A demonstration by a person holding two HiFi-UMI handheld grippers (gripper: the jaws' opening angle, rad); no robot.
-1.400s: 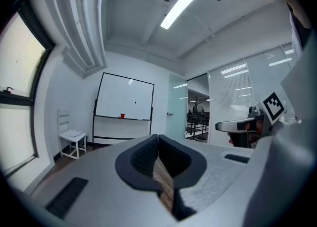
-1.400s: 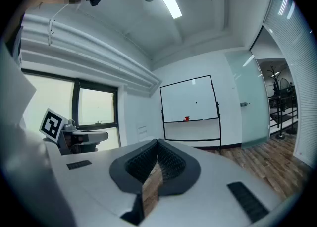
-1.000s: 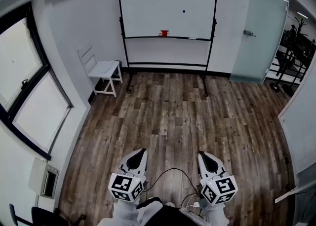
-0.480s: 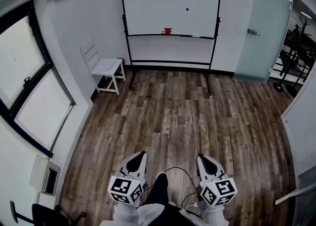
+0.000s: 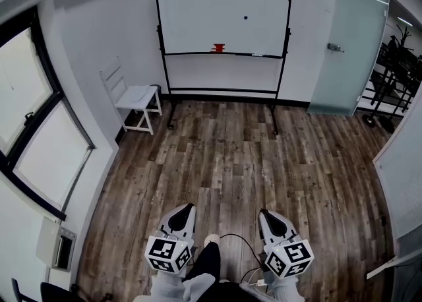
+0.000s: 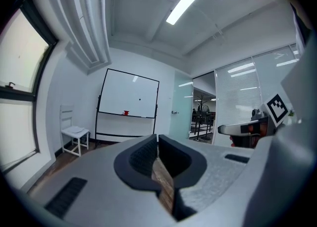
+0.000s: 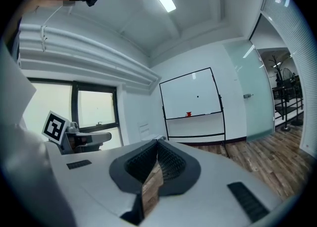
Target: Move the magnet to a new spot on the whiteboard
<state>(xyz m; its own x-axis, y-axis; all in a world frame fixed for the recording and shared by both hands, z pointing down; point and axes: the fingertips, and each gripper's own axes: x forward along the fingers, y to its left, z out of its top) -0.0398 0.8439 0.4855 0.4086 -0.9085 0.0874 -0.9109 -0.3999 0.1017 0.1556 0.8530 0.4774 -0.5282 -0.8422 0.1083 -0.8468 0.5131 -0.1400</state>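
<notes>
Several paces away from the white rectangular whiteboard (image 5: 211, 4) on its black rolling stand, and walking toward it across the brown wooden plank floor (image 5: 264, 155). Carrying the grey hand-held left gripper (image 5: 186, 207) and the matching right gripper (image 5: 266, 213) low, side by side, pointing roughly level at the board. Holding both closed and empty: in each gripper view, seeing the dark ribbed pads (image 6: 143, 154) meeting at the tips, with only floor showing behind them. Noticing what is new compared with a second ago: a dark trouser leg (image 5: 206, 262) with a light shoe swinging forward between the two grippers, and the board shifting slightly in the head view. Reading this as approach only, not yet handling. Finding the small round black magnet (image 5: 245, 18) on the upper right area of the whiteboard, above a small red object (image 5: 218, 47) on the tray ledge, well apart from both grippers. Judging the task as hardly begun: needing more steps, then opening one gripper before closing on the magnet.
</notes>
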